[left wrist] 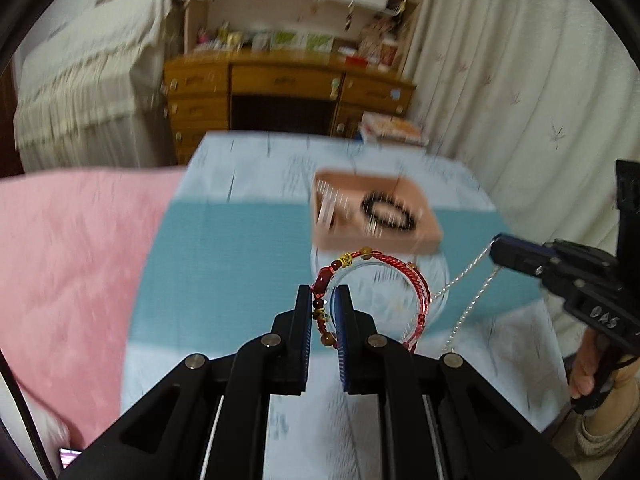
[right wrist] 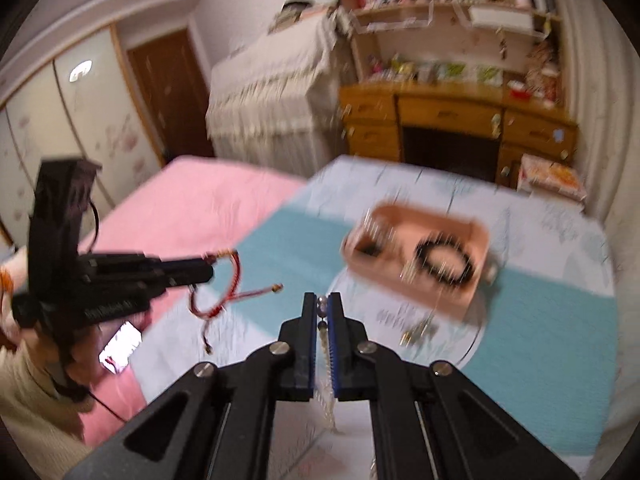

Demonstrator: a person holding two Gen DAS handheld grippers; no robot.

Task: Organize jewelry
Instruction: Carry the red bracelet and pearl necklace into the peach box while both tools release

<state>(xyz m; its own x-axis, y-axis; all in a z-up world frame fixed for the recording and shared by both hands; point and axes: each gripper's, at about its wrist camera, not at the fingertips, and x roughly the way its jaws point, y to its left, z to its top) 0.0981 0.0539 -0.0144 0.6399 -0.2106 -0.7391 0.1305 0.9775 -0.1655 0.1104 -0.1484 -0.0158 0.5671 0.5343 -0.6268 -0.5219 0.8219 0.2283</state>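
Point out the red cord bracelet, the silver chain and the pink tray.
Red beaded cord bracelet point(left wrist: 416, 280): left wrist view, on its braided arc.
Thin silver chain point(left wrist: 466, 272): left wrist view, mid-strand.
Pink rectangular tray point(right wrist: 476, 236): right wrist view, on its far rim.

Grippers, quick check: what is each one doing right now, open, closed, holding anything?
Left gripper: closed on the red beaded bracelet, held above the table.
Right gripper: closed on the silver chain, which hangs below it.
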